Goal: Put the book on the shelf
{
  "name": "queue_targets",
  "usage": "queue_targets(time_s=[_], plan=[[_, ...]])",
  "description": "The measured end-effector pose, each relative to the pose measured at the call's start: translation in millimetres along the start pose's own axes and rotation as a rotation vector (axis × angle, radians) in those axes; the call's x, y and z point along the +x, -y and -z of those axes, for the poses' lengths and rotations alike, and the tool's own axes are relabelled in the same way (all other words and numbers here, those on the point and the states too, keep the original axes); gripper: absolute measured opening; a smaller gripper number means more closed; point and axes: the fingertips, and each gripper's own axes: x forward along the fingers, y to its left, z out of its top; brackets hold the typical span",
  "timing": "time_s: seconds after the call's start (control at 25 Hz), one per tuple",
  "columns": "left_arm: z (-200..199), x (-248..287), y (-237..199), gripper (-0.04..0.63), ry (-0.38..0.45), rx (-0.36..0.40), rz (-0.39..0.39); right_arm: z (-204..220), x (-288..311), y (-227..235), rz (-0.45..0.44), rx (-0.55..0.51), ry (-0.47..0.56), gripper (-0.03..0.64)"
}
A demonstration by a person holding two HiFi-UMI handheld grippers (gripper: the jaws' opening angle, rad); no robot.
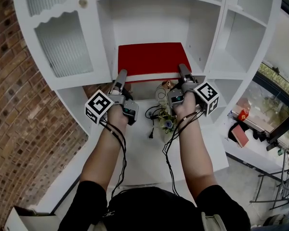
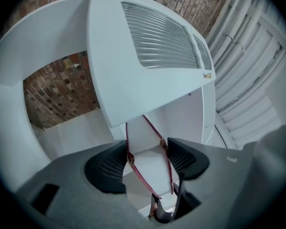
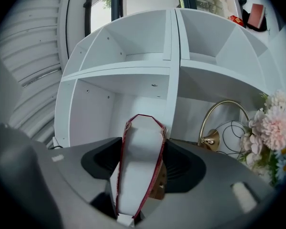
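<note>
**Red Book Flat in the Middle Compartment, Clamped at Both Near Corners**

The red book (image 1: 151,57) was seen lying flat on the board of the middle compartment of the white shelf unit (image 1: 216,61). Its cover was turned up and its near edge was set at the front of the board. It was held at its two near corners, the left gripper (image 1: 122,74) being set on the left corner and the right gripper (image 1: 183,69) on the right.

In the left gripper view the book's thickness was seen between the jaws, white pages framed by red covers. Both covers were laid against the ribbed pads (image 2: 109,168) near their tips. The same was shown in the right gripper view, where the gap between the jaws was filled by the book and each cover was met by a pad. Both pairs of jaws were thus spread wide, yet clamped on the book.

A ribbed-glass door (image 1: 62,44) was seen left of the compartment. On the counter (image 1: 144,160) below the grippers, a lamp with a brass arc (image 3: 209,140) and a bunch of pale flowers (image 3: 276,128) were placed. A brick wall (image 1: 9,105) was seen at the far left.
</note>
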Motion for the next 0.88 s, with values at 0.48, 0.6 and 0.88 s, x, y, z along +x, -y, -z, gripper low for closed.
queue_targets(time_s=[0.48,0.6,0.88], plan=[[-5.2,3.8,-3.2,0.278,0.026,-0.062,-0.131,1.6,4.7,-1.1,0.081,-0.001,-0.007,0.295],[-4.6,3.8,-0.1,0.283,0.019,-0.010,-0.128,1.0,3.0,-2.1,0.053,0.011,-0.020,0.295],[-9.8,-0.8,8.3,0.330,0.019,0.147,-0.129,-14.6,-4.1,-10.9,-0.023,-0.002,0.023,0.336]])
